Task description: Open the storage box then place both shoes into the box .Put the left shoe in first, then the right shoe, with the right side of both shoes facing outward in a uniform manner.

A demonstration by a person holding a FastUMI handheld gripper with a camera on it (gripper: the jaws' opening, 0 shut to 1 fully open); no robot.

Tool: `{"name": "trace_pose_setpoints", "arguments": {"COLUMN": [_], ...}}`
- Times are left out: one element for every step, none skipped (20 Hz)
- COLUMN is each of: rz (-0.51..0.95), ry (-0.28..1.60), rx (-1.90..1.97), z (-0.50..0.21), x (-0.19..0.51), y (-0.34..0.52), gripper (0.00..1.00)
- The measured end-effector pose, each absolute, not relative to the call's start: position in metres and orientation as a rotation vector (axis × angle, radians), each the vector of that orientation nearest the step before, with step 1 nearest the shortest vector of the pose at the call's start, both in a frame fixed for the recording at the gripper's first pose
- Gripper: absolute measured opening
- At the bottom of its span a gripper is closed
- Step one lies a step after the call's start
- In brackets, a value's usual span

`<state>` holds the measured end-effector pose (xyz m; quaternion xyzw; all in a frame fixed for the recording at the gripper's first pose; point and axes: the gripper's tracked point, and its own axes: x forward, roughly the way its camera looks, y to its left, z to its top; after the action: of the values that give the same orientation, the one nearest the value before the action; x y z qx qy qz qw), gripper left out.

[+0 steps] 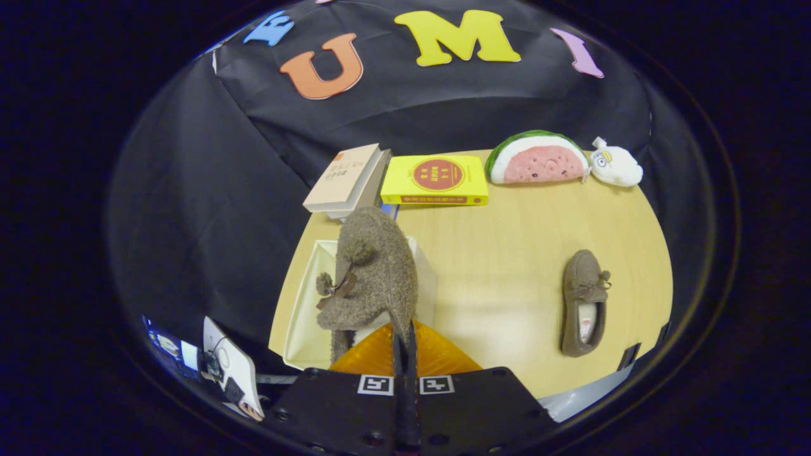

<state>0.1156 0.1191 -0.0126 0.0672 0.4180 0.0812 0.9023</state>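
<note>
At the bottom centre of the frame the hand-held gripper [405, 345] had its fingers drawn together to a narrow slit, pinching the heel edge of a fuzzy brown shoe [374, 272]. Both fingers appeared to press on that edge, so the shoe hung from them, toe pointing away, with its bow and pompoms turned toward the left of the frame. An orange ribbed piece [437, 358] showed just behind the fingers; whether it was the box's lid or a flap could not be told.

Directly under and beyond the held shoe, in the lower-left part of the worktop [500, 253], sat the white storage box [304, 316], open on top, its pale inside visible to the left of the shoe. The shoe looked to be over the box or partly lowered into it, and whether it touched the bottom could not be told. So the opening step seemed done and the first shoe was on its way in, not yet released.

To the right, well apart from the box, the second brown shoe [584, 303] lay flat on the worktop, opening up, untouched; it was left to do.

Farther back, along the far edge, stood a beige book [345, 177], a yellow book [436, 180], a watermelon-slice plush [537, 159] and a small white plush [614, 164].
</note>
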Motion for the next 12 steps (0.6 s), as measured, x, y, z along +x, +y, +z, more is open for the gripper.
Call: {"name": "trace_pose_setpoints", "arguments": {"rz": [0.164, 0.155, 0.146, 0.141, 0.132, 0.126, 0.131, 0.136, 0.140, 0.136, 0.130, 0.120], "ry": [0.874, 0.884, 0.891, 0.895, 0.889, 0.898, 0.905, 0.910, 0.912, 0.923, 0.938, 0.946], "rx": [0.138, 0.130, 0.127, 0.125, 0.121, 0.117, 0.109, 0.095, 0.086, 0.079, 0.081, 0.087], "z": [-0.019, -0.027, -0.036, -0.042, -0.050, -0.060, -0.071, -0.081, -0.090, -0.101, -0.110, -0.119], "x": [0.120, 0.126, 0.131, 0.131, 0.136, 0.137, 0.137, 0.136, 0.135, 0.134, 0.134, 0.136], "y": [0.129, 0.137, 0.145, 0.151, 0.160, 0.167, 0.177, 0.186, 0.195, 0.203, 0.211, 0.219], "gripper": [0.00, 0.00, 0.00, 0.00, 0.00, 0.00, 0.00, 0.00, 0.00, 0.00, 0.00, 0.00]}}
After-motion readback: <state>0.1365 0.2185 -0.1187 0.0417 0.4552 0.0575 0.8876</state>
